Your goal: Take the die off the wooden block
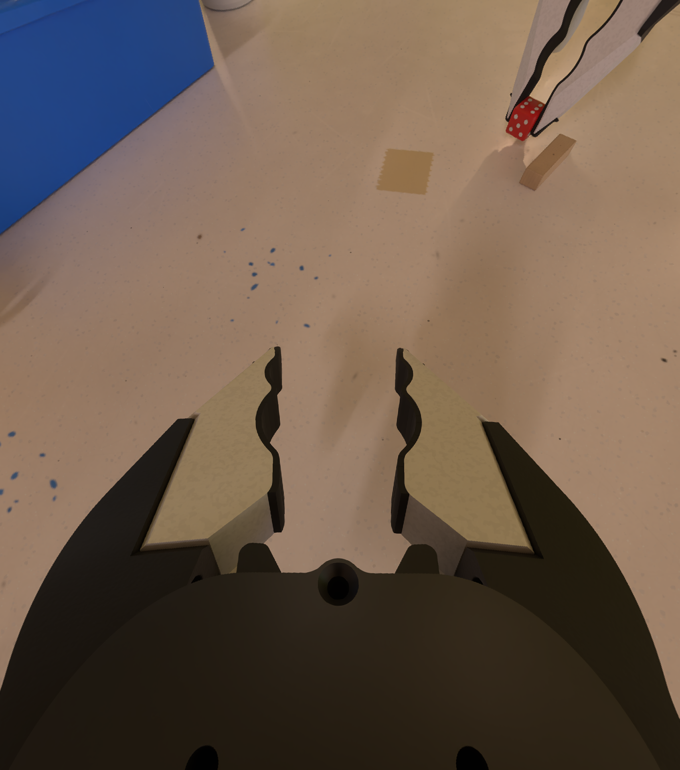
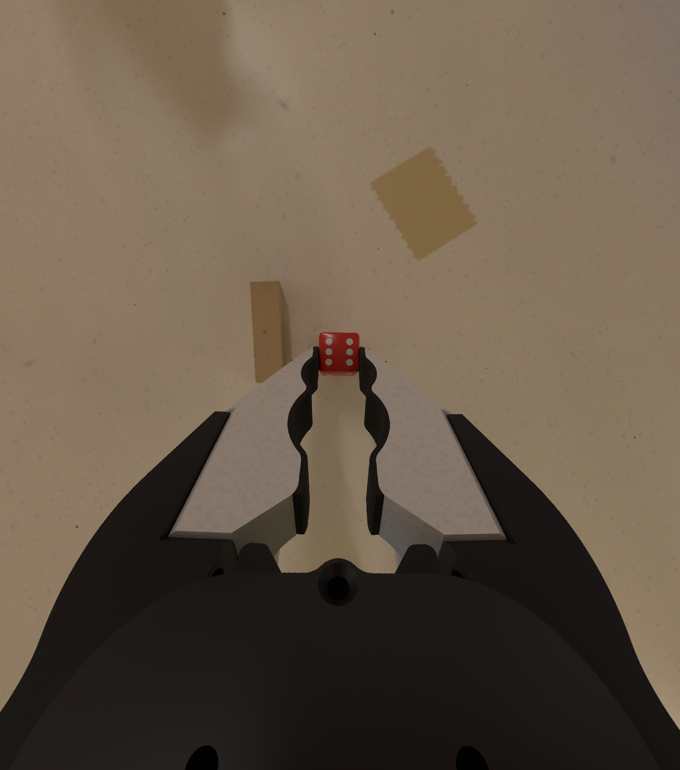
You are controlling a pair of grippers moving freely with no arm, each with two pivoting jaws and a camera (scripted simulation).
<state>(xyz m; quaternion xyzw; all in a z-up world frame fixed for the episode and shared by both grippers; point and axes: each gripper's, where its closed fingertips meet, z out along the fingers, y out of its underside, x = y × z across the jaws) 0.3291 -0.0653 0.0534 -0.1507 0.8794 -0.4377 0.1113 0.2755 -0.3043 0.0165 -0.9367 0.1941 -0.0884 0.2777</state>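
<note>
The right claw (image 2: 338, 354) is clenched on the red die (image 2: 338, 352), pinching it at its tips just beside the wooden block (image 2: 267, 329); the die seems clear of the beige bench (image 2: 121, 250). The left claw (image 1: 338, 354) hangs released, holding nothing. No bench edge shows.

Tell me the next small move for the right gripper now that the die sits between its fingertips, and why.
Probably lower the die onto bare table and open. The right gripper is shut on it at the fingertips, and the left wrist view shows it already off the wooden block, beside it. The left gripper is open and far off, so no handover seems needed.
</note>
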